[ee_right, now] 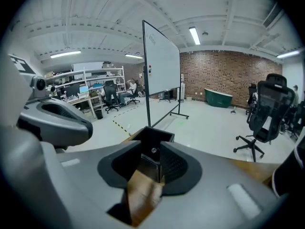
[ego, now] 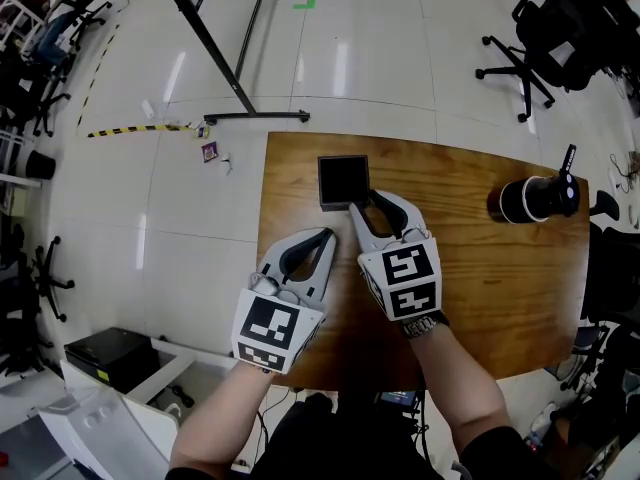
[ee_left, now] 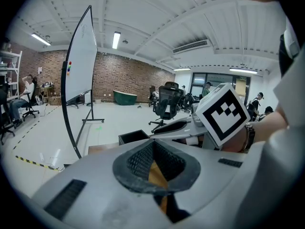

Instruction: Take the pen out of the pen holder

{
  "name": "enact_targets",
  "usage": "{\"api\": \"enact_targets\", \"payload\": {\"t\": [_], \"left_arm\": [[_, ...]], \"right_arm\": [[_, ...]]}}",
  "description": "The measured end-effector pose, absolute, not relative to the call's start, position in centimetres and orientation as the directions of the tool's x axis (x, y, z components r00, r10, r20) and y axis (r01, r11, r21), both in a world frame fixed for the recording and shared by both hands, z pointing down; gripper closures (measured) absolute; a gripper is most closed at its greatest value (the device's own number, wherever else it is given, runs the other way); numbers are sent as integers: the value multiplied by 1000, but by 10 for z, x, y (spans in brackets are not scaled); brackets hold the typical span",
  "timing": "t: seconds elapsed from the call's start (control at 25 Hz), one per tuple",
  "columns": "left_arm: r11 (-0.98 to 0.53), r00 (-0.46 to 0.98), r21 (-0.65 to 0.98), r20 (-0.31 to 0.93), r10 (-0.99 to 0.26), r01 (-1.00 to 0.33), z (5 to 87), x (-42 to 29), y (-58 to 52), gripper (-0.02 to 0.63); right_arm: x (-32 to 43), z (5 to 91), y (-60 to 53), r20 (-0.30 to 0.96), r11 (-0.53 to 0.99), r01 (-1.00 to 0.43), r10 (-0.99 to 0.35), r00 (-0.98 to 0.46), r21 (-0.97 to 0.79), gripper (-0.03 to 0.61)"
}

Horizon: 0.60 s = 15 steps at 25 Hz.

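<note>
- Black, square pen holder (ego: pixel 343 181) stands near the table's (ego: pixel 480 268) far edge; a small round end inside looks like the pen (ee_right: pixel 153 150), probably upright.
- Right tongs (ego: pixel 365 206), spread wide and empty, sit just before it, the nearer pair.
- Left tongs (ego: pixel 327 236) are closed on nothing, farther back.

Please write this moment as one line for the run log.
right gripper: open, empty, aimed at pen holder | left gripper: shut, empty, over table
</note>
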<state>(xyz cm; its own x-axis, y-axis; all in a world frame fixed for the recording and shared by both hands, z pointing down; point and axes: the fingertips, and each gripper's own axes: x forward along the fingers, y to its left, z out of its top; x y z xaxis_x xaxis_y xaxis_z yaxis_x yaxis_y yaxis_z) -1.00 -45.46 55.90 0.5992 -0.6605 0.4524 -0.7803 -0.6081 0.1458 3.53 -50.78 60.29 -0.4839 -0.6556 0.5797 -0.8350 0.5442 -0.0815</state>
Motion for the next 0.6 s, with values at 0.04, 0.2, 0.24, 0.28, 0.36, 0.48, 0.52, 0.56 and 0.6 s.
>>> {"api": "enact_targets", "payload": {"t": [0.04,0.2,0.24,0.28,0.36,0.48,0.52,0.56,0.6], "left_arm": [[-608,599,146,453,-660,-781,560,-10,-456,609],[-603,595,148,454,-663,-784,562,-14,-458,609],[-602,595,148,454,-664,-785,562,-14,-458,609],[-602,595,148,453,-664,-785,562,-14,-458,609],[-602,595,149,454,-664,-785,562,-14,-457,609],[-600,593,148,454,-665,-786,561,-16,-457,609],[-599,593,148,454,-666,-787,560,-16,-457,609],[-598,592,148,453,-667,-787,560,-17,-457,609],[-597,591,147,453,-668,-788,560,-18,-456,609]], "right_arm": [[35,605,-508,586,546,-834,-650,-484,-82,457],[33,613,-509,604,547,-833,-638,-477,-81,470],[33,614,-509,607,545,-835,-638,-474,-79,477],[33,614,-509,609,544,-836,-638,-471,-77,486],[34,615,-510,613,542,-837,-637,-466,-74,489],[33,617,-511,620,539,-839,-636,-460,-70,494],[32,617,-512,622,538,-840,-636,-457,-68,495],[32,618,-513,623,537,-841,-636,-455,-66,496],[32,618,-513,623,535,-843,-639,-452,-63,508]]}}
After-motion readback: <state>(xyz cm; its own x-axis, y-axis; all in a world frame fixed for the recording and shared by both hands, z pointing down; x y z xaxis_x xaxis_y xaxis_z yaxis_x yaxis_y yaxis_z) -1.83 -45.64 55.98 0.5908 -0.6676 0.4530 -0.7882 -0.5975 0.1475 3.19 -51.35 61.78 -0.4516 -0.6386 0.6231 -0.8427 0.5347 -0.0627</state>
